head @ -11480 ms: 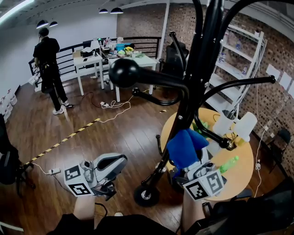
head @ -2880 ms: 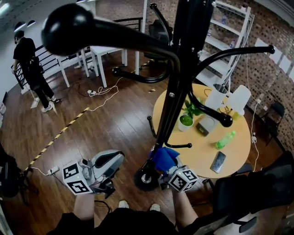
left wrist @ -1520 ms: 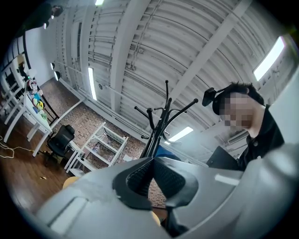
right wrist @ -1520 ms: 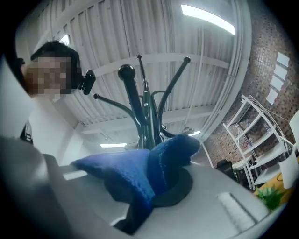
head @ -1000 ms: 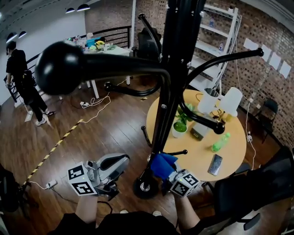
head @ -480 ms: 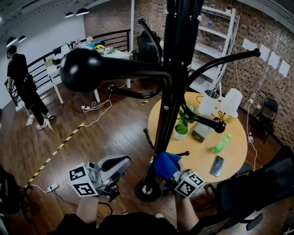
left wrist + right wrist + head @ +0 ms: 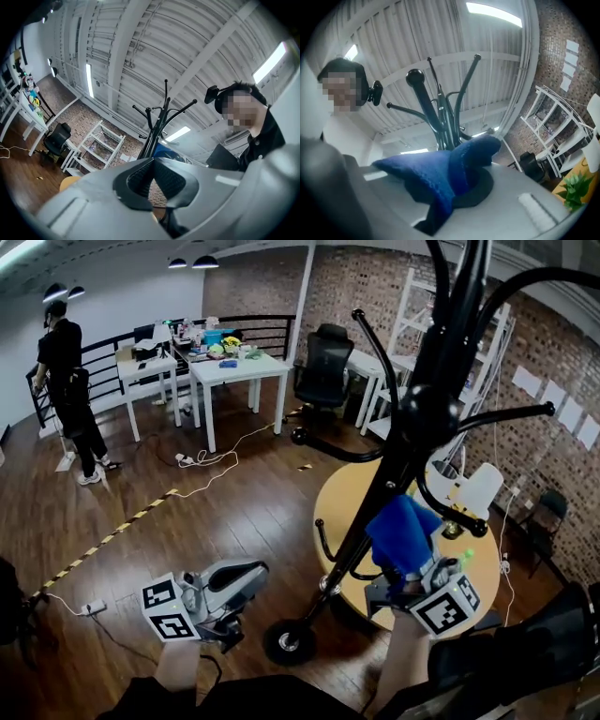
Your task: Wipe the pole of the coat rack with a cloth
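Observation:
The black coat rack pole (image 7: 392, 468) rises from its round foot (image 7: 284, 643) on the wooden floor, leaning up to the right in the head view. My right gripper (image 7: 405, 570) is shut on a blue cloth (image 7: 401, 535), which presses against the pole about halfway up. In the right gripper view the blue cloth (image 7: 440, 171) bulges out between the jaws, with the pole (image 7: 440, 124) and its hooks above. My left gripper (image 7: 223, 589) hangs low at the left, apart from the rack, jaws shut on nothing. The left gripper view shows the coat rack (image 7: 157, 123) in the distance.
A round wooden table (image 7: 480, 563) with a green bottle and white lamp stands just behind the rack. Curved hook arms (image 7: 487, 418) jut out around the pole. White desks (image 7: 239, 371), an office chair (image 7: 323, 371) and a person (image 7: 70, 381) are at the back left.
My right gripper has risen with the blue cloth from near the rack's foot to about mid-height on the pole. The head view has swung. The left gripper has stayed put.

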Available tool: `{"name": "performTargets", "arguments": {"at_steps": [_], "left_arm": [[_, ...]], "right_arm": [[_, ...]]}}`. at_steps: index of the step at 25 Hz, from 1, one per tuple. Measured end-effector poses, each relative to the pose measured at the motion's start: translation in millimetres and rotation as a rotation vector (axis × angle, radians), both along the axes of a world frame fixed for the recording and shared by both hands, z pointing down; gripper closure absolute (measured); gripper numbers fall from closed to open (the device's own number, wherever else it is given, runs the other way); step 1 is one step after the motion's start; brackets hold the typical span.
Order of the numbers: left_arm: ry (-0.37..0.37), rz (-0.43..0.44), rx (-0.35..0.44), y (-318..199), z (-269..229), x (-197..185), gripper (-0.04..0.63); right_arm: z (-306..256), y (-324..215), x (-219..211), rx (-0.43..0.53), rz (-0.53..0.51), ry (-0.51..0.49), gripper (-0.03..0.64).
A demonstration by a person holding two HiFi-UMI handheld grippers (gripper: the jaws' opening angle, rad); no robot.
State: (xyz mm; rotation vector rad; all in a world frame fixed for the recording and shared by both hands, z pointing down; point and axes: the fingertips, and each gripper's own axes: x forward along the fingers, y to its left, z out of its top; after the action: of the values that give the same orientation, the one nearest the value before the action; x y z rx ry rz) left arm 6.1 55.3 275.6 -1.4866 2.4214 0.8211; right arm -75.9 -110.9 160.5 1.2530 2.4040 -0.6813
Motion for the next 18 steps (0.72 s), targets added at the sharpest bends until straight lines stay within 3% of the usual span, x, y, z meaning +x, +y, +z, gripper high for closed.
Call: {"name": "performTargets", "arguments": {"at_steps": [4, 8, 13, 18], "left_arm": [[-0.017, -0.005, 0.010, 4.1, -6.9, 2.5, 0.601], [-0.015, 0.009, 0.011, 2.3, -7.3, 3.4, 0.601], [0.008, 0.046, 0.006, -11.4, -2.6, -0.4, 0.601], [0.047, 0.061, -0.025, -23.8, 6.2, -8.5, 0.602]], "right_arm": [[-33.0, 0.6, 1.6, -0.012, -0.002, -0.056, 0.595], [-22.9, 0.7, 5.0, -0.002, 0.027, -0.079, 0.595], [37.0, 5.1, 3.1, 0.054, 0.011, 0.003, 0.595], [133.3, 7.2, 1.3, 0.076, -0.045, 0.140, 0.595]]}}
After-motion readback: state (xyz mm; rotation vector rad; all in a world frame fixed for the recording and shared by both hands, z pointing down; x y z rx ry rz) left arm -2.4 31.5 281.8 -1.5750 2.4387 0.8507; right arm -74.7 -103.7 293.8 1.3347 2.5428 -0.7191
